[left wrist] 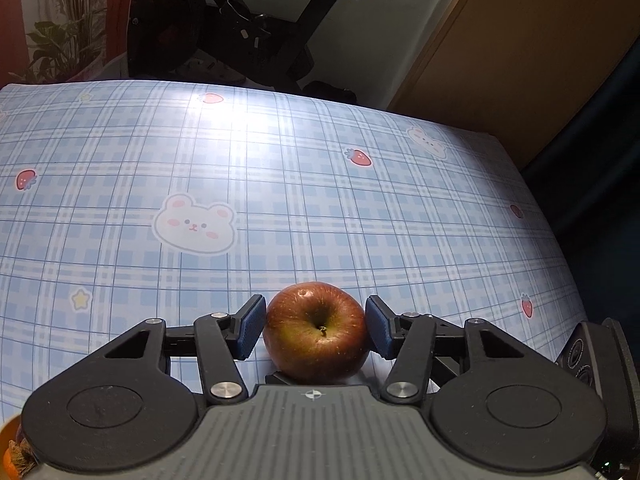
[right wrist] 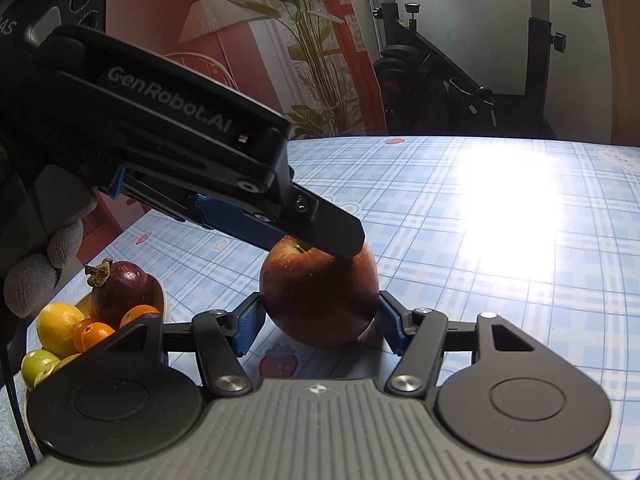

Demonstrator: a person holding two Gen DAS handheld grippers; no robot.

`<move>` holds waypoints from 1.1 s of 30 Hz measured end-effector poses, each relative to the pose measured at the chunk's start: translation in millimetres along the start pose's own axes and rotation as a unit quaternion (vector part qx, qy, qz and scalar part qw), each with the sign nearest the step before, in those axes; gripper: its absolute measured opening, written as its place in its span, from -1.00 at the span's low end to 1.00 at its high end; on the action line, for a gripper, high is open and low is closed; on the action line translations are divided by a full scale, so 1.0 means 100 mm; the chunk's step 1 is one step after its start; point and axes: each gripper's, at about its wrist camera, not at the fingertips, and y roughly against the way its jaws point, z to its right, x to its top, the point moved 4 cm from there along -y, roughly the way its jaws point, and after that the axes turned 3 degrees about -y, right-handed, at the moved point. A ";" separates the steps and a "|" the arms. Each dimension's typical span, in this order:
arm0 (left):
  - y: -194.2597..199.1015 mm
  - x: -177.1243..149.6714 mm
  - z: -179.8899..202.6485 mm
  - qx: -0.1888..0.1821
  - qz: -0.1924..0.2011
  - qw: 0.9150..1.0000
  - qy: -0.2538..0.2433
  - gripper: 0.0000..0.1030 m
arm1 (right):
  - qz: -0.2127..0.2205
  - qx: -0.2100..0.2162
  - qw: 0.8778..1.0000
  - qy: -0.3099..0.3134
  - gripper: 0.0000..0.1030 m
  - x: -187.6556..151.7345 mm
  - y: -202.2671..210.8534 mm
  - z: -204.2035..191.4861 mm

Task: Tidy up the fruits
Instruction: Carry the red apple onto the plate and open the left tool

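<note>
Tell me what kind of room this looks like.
Probably a living room at home, not a lab: a black exercise bike stands behind the table, a tall green potted plant sits by the window, and a blue plaid cartoon-bear tablecloth covers the table.

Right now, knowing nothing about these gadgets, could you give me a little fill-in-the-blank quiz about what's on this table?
1. Between the fingers of the right gripper sits a red ___.
2. The tablecloth is checked in white and ___.
3. The bowl holds a yellow ___ next to small oranges.
4. The black machine behind the table is an exercise ___.

Missing words: apple; blue; lemon; bike.
</note>
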 end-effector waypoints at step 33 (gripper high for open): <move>1.59 -0.89 -0.77 -0.009 0.036 0.999 0.017 0.09 | -0.050 0.093 0.987 0.118 0.21 -0.04 0.15 -1.79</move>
